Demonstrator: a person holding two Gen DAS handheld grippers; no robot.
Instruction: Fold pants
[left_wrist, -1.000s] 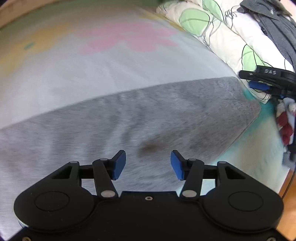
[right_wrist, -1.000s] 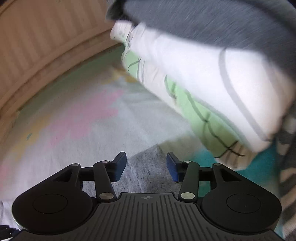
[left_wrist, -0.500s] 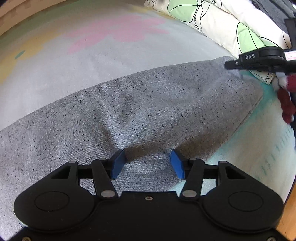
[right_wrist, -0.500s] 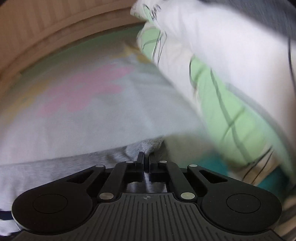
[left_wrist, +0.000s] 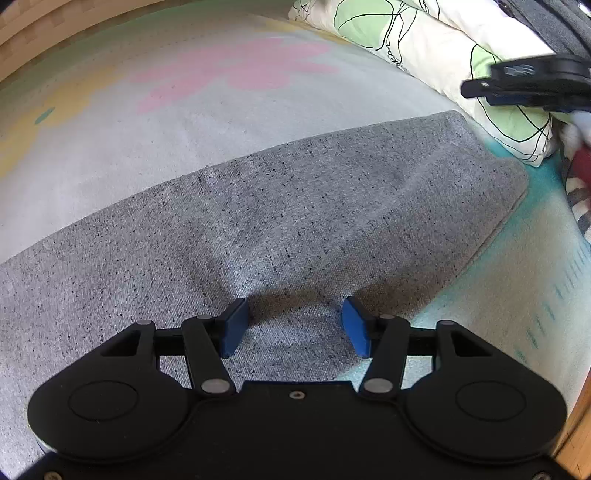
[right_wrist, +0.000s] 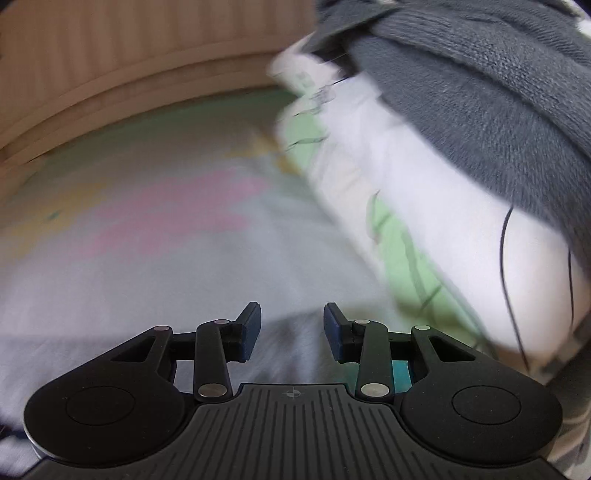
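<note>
- right wrist view motion-blurred; pants (right_wrist: 291, 343) there only a grey smear between the pads
- pants (left_wrist: 295, 229): speckled grey knit, flat folded band on pastel sheet (left_wrist: 184, 122)
- left gripper (left_wrist: 293, 328) open, low over near edge
- right gripper (right_wrist: 291, 328) open, holding nothing

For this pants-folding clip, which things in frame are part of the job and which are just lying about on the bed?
Part of the job:
- grey pants, spread flat
- left claw, open over the fabric
- right claw, open at the far corner

Just lying about:
- leaf-print pillow
- dark grey knit garment on the pillow
- pastel bedsheet
- striped red and white cloth
</note>
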